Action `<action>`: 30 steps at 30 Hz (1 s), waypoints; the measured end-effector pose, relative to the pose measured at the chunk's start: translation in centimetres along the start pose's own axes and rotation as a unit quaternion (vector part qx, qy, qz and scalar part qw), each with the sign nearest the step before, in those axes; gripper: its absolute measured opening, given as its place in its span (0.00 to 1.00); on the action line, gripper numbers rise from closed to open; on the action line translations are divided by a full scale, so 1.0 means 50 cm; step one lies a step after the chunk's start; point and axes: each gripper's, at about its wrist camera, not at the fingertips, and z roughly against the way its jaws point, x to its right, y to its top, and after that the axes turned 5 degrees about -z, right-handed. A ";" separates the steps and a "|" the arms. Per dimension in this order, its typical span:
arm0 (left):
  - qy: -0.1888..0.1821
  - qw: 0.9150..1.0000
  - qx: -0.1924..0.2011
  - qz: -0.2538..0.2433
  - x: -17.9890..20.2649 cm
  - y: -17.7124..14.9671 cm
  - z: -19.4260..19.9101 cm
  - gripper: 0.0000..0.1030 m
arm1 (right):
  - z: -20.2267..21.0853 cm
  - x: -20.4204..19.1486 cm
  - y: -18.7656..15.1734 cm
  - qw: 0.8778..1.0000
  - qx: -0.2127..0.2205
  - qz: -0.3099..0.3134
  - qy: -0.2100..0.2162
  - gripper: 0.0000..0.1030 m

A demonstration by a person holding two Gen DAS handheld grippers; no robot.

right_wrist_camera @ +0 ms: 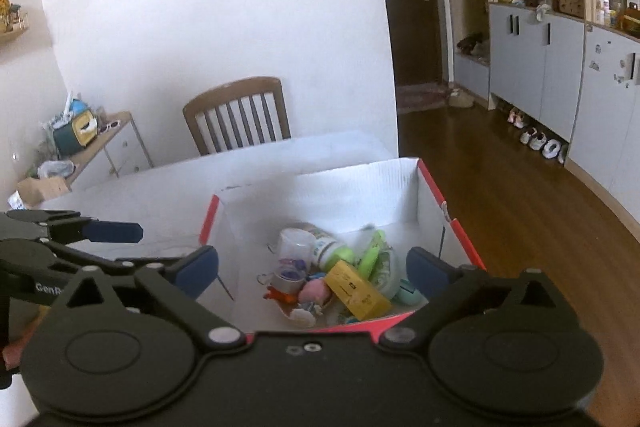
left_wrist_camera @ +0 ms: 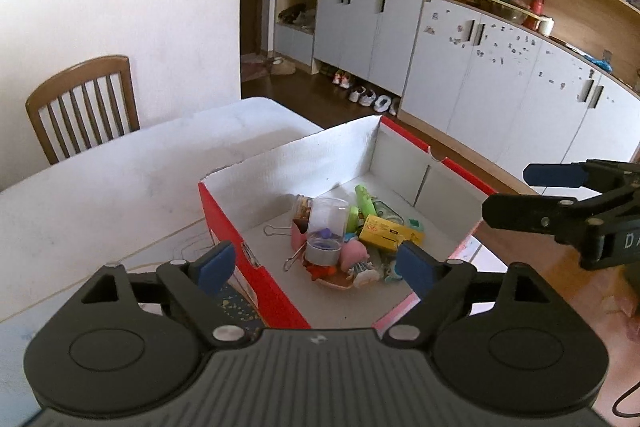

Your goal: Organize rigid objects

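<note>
The left gripper [left_wrist_camera: 316,265] hangs over the near corner of the box [left_wrist_camera: 256,267] with its blue fingers spread wide and nothing between them. The right gripper [right_wrist_camera: 314,269] stands just as wide and empty above the box's near wall. The box is cardboard, red outside and white inside, open at the top, resting on the white surface [left_wrist_camera: 120,179] close to its edge. Its contents lie heaped at the near end: a yellow carton [left_wrist_camera: 390,235], a clear plastic cup [left_wrist_camera: 326,217], a roll of tape [left_wrist_camera: 322,251], a pink doll [left_wrist_camera: 356,255], a green tube [left_wrist_camera: 366,199] and a binder clip [left_wrist_camera: 276,230], touching or overlapping. The far end of the box floor is bare. Beyond the surface stands a wooden chair [left_wrist_camera: 84,107].
</note>
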 end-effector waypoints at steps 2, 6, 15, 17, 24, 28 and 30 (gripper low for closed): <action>-0.001 1.000 0.009 -0.005 0.002 -0.006 0.013 1.00 | 0.013 -0.009 -0.007 1.000 0.005 -0.001 -0.004 1.00; -0.017 1.000 0.026 -0.003 -0.002 -0.014 0.034 1.00 | 0.028 -0.024 -0.022 1.000 0.008 -0.005 -0.022 1.00; -0.037 0.999 0.038 -0.002 -0.001 -0.029 0.070 1.00 | 0.063 -0.045 -0.048 0.999 0.020 -0.024 -0.033 1.00; -0.034 0.999 0.039 -0.006 0.003 -0.033 0.075 1.00 | 0.072 -0.050 -0.054 0.999 0.022 -0.027 -0.036 1.00; -0.036 0.998 0.048 -0.017 0.007 -0.042 0.095 1.00 | 0.090 -0.059 -0.070 0.998 0.025 -0.039 -0.045 1.00; -0.032 0.998 0.052 -0.021 0.005 -0.046 0.103 1.00 | 0.092 -0.062 -0.076 0.998 0.025 -0.047 -0.046 1.00; -0.032 0.998 0.054 -0.020 0.003 -0.048 0.106 1.00 | 0.090 -0.063 -0.075 0.997 0.026 -0.049 -0.047 1.00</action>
